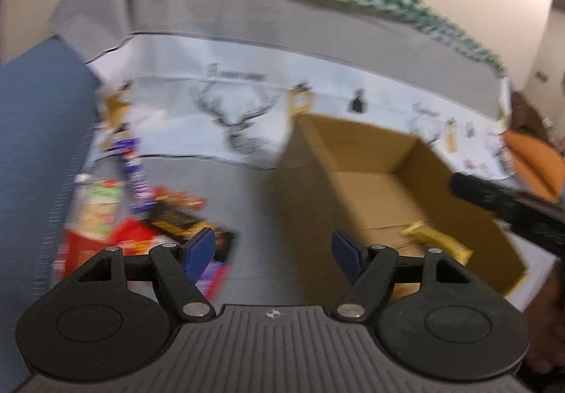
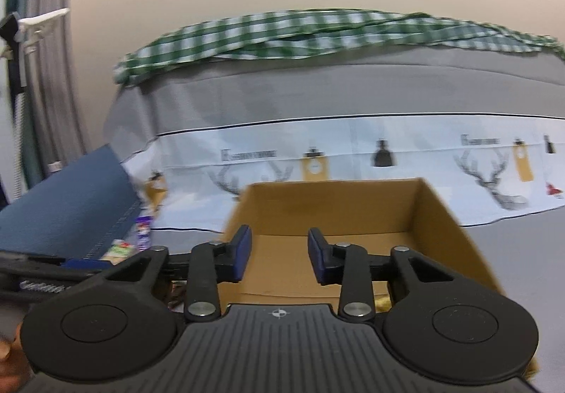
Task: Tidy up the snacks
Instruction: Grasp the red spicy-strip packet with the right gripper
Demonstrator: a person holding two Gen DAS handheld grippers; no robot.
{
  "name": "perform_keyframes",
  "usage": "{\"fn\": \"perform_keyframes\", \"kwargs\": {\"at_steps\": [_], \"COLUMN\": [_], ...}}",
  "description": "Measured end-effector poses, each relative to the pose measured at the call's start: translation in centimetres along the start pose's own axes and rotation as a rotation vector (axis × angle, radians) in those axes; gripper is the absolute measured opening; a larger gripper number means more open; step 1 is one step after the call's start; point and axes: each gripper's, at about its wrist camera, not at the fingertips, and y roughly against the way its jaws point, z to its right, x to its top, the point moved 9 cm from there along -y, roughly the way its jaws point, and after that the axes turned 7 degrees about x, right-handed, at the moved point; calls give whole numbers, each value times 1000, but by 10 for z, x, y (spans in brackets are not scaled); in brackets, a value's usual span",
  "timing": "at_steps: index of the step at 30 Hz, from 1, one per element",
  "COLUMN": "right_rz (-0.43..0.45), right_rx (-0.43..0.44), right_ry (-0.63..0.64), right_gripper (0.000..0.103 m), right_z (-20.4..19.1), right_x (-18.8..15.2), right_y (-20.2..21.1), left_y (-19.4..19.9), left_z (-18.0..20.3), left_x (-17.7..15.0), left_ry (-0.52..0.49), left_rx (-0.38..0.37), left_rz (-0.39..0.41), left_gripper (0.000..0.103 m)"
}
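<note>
We hold our left claw (image 1: 273, 253) wide open and empty above the grey-clothed desk (image 1: 247, 195), between blurred colourful snack packets (image 1: 141, 216) and an open brown cardboard box (image 1: 388, 188) containing one yellow wrapped snack (image 1: 436, 241). Our right claw (image 2: 279, 257), partly open, grips nothing over the box.

Both wrist views toward cardboard box (image 1: 406, 181)

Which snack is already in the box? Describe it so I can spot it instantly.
Find the open cardboard box on the grey cloth, right of the snack pile. On its floor, at the near end, lies a yellow wrapped snack. It is the only item inside; all other snacks lie outside.
</note>
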Motion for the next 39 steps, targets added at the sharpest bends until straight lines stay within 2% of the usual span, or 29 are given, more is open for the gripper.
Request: {"fn": "perform_keyframes", "kwargs": {"at_steps": [5,8,13,15,17,24,30,35,39], "right_rz": [-14,-42,-94,-118,-133,-204,-265,-281,-298], "right_rx": [96,145,212,230,252,283,265,237,229], "right_ry": [49,74,120,146,165,232,210,259,273], "right_gripper": [36,36,36,36,36,36,37,57,61], "right_z": [-46,-71,-110,-122,-133,-152,-150,-155,-158], "right_x": [-5,-12,-30,-39,-47,-77,-98,-110,-117], "right_y": [-11,-21,-39,-45,-50,-67,-99,-130,-158], "left_y": [-18,-26,-34,-35,-35,-42,-47,-48,-49], "left_z": [-60,-87,-104,-110,-114,-115,-121,-122,-125], "left_x": [-25,-36,-52,-55,-58,-63,-57,-55,-53], "left_ry": [69,101,133,146,174,168,297,312,342], "left_rx": [127,201,238,269,263,281,257,268,264], "left_rz": [-170,-235,-320,-335,-350,-374,-354,-352,-344], "left_gripper": [82,84,86,86,87,91,91,91,91]}}
